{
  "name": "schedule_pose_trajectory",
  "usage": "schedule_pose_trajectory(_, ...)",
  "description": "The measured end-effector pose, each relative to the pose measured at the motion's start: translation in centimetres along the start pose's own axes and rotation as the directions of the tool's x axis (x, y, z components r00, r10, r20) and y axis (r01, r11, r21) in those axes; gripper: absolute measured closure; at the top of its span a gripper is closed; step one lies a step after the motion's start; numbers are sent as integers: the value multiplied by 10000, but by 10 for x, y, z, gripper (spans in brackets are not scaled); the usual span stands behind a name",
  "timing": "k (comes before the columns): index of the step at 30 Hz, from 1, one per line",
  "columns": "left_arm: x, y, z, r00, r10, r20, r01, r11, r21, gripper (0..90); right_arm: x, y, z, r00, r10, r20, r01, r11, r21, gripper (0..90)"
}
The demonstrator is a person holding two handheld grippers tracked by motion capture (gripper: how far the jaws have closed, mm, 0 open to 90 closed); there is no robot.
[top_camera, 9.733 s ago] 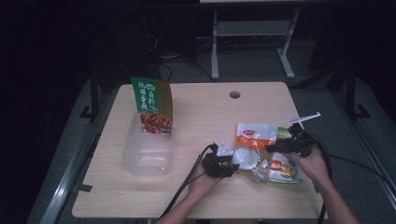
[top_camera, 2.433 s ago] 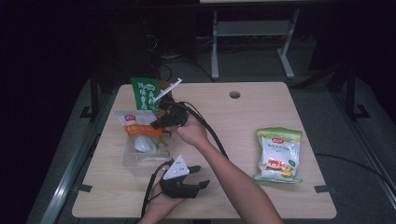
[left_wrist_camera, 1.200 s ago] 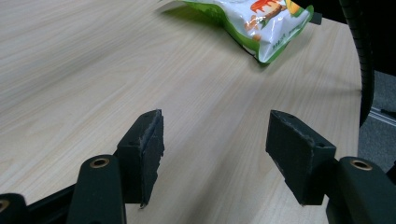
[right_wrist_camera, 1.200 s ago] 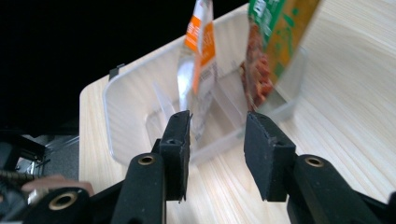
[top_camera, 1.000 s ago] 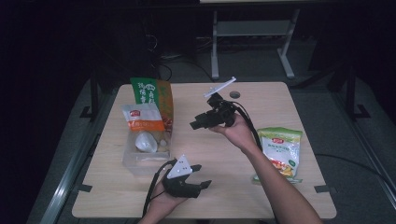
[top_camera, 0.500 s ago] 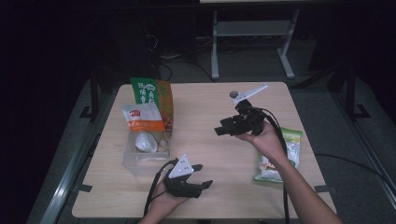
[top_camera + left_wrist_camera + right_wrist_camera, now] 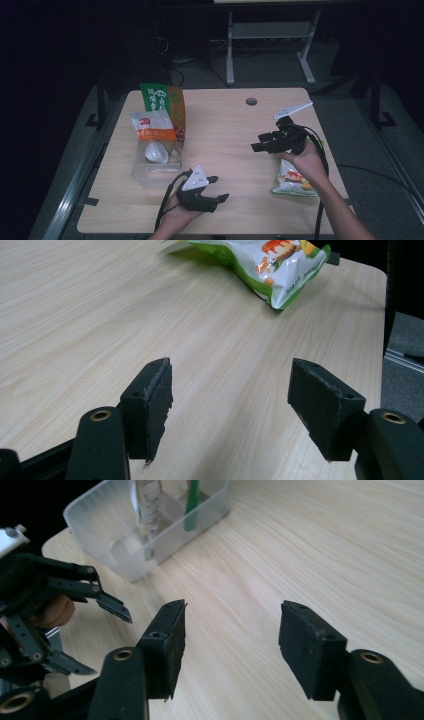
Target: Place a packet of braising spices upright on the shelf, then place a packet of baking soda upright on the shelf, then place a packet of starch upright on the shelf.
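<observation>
My left gripper (image 7: 210,189) rests near the table's (image 7: 225,125) front edge, jaws wide apart and empty. Behind it, by the left edge, a clear plastic bin (image 7: 152,167) holds glossy packets. Mid-table wood lies bare. My right gripper (image 7: 261,142), also spread and empty, hovers above the crinkled green snack bag (image 7: 265,262) near the right edge.

Dim, soft high view with black surroundings; both gripper views bright, evenly lit.

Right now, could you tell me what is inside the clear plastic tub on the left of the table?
The clear plastic tub holds an upright green snack bag and, in front of it, a white-and-orange packet. The tub's floor beneath them is covered.
</observation>
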State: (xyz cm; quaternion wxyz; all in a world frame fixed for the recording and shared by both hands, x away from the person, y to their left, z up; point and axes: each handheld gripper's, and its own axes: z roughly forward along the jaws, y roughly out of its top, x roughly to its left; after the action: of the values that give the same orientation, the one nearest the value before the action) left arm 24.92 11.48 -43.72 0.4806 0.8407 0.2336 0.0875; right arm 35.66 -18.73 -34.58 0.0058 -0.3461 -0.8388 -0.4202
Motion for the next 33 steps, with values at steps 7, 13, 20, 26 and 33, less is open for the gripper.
schedule_pose_trajectory(7,-3,1,5,9999,72,79,-72,10000,48,335,-3,-17,-15,9996,70,269,-70,10000,16,418)
schedule_pose_trajectory(13,-4,3,8,9998,91,169,-91,9999,42,335,-6,-28,-31,9986,212,480,-199,9995,-255,405)
schedule_pose_trajectory(20,-4,3,7,9998,78,168,-79,10000,39,331,-12,-36,-39,9973,381,620,-363,9989,-304,396)
schedule_pose_trajectory(26,-3,4,7,9998,139,124,-139,9999,-6,326,-15,-41,-41,9965,459,693,-440,9986,-284,387)
schedule_pose_trajectory(33,-3,4,7,9999,117,87,-117,9999,36,318,-23,-53,-42,9933,747,878,-740,9972,-113,368)
